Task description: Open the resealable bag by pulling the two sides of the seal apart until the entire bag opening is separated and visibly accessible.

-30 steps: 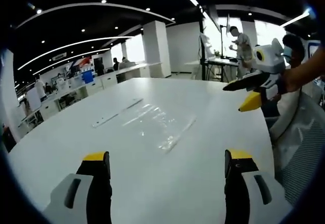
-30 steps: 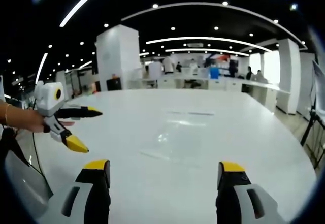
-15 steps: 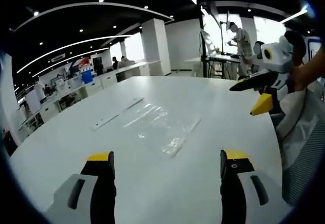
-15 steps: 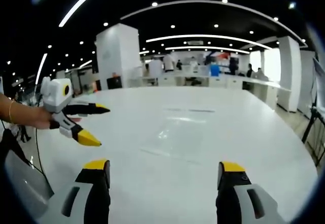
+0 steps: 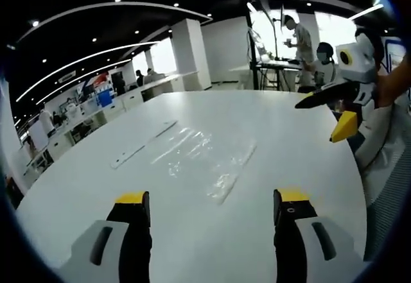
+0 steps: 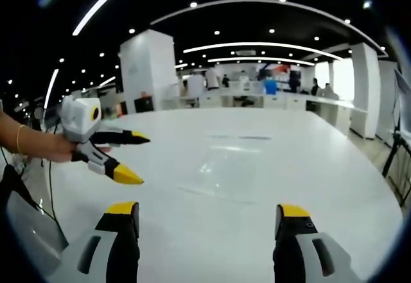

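A clear resealable bag point(image 5: 202, 158) lies flat on the white table point(image 5: 270, 122), beyond my left gripper point(image 5: 209, 206), whose yellow-tipped jaws stand wide open and empty above the table. In the right gripper view the same bag point(image 6: 221, 167) shows as a faint glossy sheet ahead of my right gripper point(image 6: 209, 215), also open and empty. The right gripper point(image 5: 331, 116) enters the left gripper view from the right, open, held by a hand. The left gripper point(image 6: 131, 158) appears at the left of the right gripper view, open, above the table beside the bag.
A thin clear strip point(image 5: 142, 145) lies on the table left of the bag. The table's curved edge point(image 5: 359, 187) runs near a mesh chair at the right. People stand at desks in the background point(image 5: 292, 36).
The left gripper has moved toward the bag, seen sliding rightward in the right gripper view. The left view has shifted slightly closer. Both grippers stay open.
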A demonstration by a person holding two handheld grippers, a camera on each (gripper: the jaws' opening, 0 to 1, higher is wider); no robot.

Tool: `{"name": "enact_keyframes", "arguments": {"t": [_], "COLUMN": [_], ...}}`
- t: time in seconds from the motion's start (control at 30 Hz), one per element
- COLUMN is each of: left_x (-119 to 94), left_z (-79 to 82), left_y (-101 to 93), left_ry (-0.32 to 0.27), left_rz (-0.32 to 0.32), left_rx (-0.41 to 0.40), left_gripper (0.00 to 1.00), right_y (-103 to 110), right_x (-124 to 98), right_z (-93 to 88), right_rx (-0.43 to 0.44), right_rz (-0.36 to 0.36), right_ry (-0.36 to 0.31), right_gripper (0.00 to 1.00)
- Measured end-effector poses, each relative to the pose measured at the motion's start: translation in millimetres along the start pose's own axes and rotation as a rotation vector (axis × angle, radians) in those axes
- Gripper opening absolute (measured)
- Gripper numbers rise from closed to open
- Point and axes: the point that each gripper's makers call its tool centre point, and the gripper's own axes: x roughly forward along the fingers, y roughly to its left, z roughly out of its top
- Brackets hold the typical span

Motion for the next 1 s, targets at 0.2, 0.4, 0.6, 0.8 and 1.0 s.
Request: {"name": "enact_keyframes", "arguments": {"t": [0.2,0.4,0.6,0.8,1.0], "left_x": [11.4,22.7,34.5,42.7,54.0], "left_z": [-5.3,-9.3,-8.6,-6.0,-15.8], "left_y": [1.9,7.3,3.5,0.2,0.8], "left_ry": [0.026,0.085,0.103,0.101,0.152], "left_rz": [0.003,0.042,0.034,0.019,0.01], "left_rx": [0.016,0.173,0.262,0.294,0.359], "left_gripper": [0.72,0.63,0.64,0.64,0.62], "right_y": [1.0,2.6,2.2,0.1,-0.5], "right_x": [0.2,0.6,-0.9,-3.3,-4.4], "right_z": [-1.3,-2.2,-2.2,-2.8,-4.9], "right_rx": [0.005,0.006,0.008,0.01,0.021], "right_rz": [0.002,0.008,0.005,-0.002,-0.008], "right_ry": [0.005,0.009,0.008,0.009,0.01], "right_gripper": [0.86,0.86,0.86,0.86,0.86]}}
